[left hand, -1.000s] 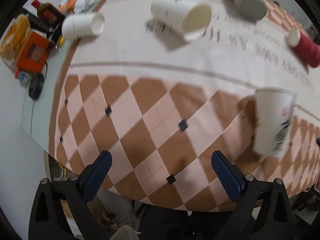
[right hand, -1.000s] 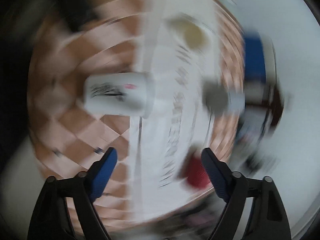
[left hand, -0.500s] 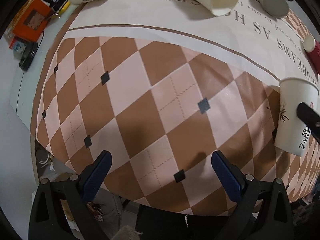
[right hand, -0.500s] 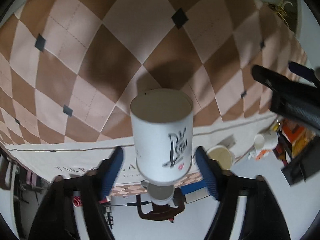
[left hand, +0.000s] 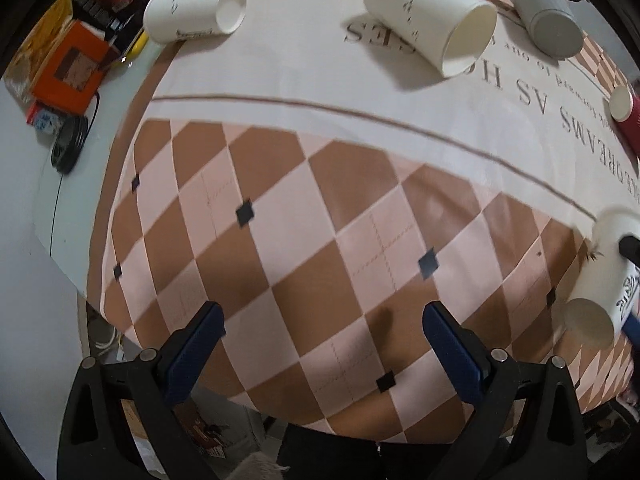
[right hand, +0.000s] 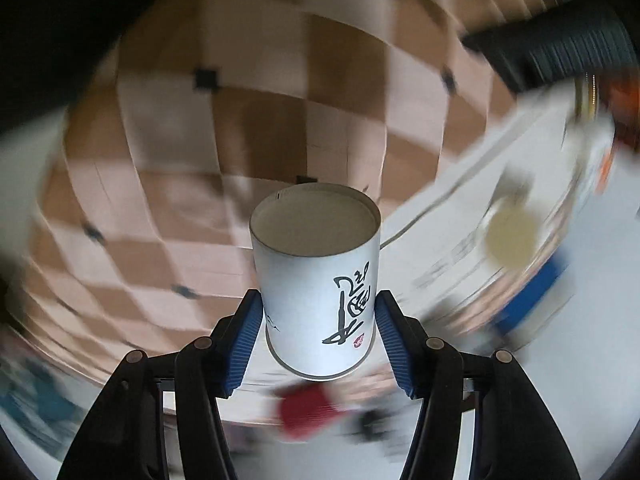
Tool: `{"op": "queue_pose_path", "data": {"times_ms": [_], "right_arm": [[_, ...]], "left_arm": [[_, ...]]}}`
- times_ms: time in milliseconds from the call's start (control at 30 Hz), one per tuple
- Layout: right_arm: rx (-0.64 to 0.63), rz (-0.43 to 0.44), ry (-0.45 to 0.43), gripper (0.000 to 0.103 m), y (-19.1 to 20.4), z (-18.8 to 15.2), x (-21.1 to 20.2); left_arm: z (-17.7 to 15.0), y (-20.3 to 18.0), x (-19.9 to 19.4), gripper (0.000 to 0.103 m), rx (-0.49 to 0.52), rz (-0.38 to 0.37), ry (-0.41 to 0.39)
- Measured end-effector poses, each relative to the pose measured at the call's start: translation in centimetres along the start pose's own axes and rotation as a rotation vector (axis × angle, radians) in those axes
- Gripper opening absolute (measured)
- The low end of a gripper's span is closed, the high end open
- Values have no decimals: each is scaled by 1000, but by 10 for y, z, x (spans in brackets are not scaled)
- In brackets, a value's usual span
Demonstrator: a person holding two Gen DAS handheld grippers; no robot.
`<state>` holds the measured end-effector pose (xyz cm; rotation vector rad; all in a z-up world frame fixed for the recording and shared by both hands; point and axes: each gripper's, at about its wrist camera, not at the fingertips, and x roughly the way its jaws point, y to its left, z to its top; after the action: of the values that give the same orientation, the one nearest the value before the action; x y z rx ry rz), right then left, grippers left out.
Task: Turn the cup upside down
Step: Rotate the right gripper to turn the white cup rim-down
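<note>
Now clamped between the blue pads of the right gripper [right hand: 318,334], the white cup [right hand: 318,276] with black calligraphy, base toward the camera. Lifted off the checkered tablecloth [left hand: 320,240] and tilted since half a second ago, when upright. Roughly mid-flip, judging by the blur. Left gripper [left hand: 322,338] spread wide, empty, hovering over the cloth's edge.

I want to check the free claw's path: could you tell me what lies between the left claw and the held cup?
In the left wrist view, only bare checkered tablecloth separates the left claw from the cup.
</note>
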<state>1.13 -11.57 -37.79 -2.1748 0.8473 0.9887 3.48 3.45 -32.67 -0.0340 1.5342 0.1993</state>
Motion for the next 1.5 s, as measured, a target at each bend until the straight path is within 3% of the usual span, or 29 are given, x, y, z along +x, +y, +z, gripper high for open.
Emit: {"op": "queue_pose_path", "data": {"times_ms": [167, 367, 433, 500, 767, 967, 1033, 1133, 1167, 1233, 1400, 1500], "right_arm": [[340, 282, 31, 59, -35, -24, 12], [768, 722, 88, 59, -55, -73, 54], [886, 831, 111, 59, -56, -85, 69], [1009, 932, 137, 59, -64, -103, 89], [1431, 1209, 198, 59, -76, -168, 145], [1559, 1239, 198, 66, -88, -185, 153], [1566, 1191, 198, 77, -96, -189, 152], [1592, 1156, 151, 78, -104, -185, 147], [1603, 1160, 130, 75, -106, -185, 145], [1632, 1159, 100, 59, -104, -188, 138], [1766, 1059, -9, 58, -108, -213, 115], [1898, 940, -119, 58, -108, -238, 100]], "left_arm": [[15, -10, -8, 102, 46, -3, -15], [30, -19, -13, 102, 65, 4, -18], [36, -29, -16, 102, 68, 5, -12], [42, -23, -12, 102, 77, 5, -12], [43, -33, -12, 102, 101, 2, -16], [45, -35, -7, 102, 111, -12, -10], [44, -39, -9, 102, 117, -11, -12], [44, -43, -10, 102, 126, -15, -12], [42, -46, -10, 102, 127, -15, -10], [42, -50, -9, 102, 129, -30, -4], [45, -57, -9, 102, 134, -81, -7], [53, -61, -10, 102, 134, -127, -16]]}}
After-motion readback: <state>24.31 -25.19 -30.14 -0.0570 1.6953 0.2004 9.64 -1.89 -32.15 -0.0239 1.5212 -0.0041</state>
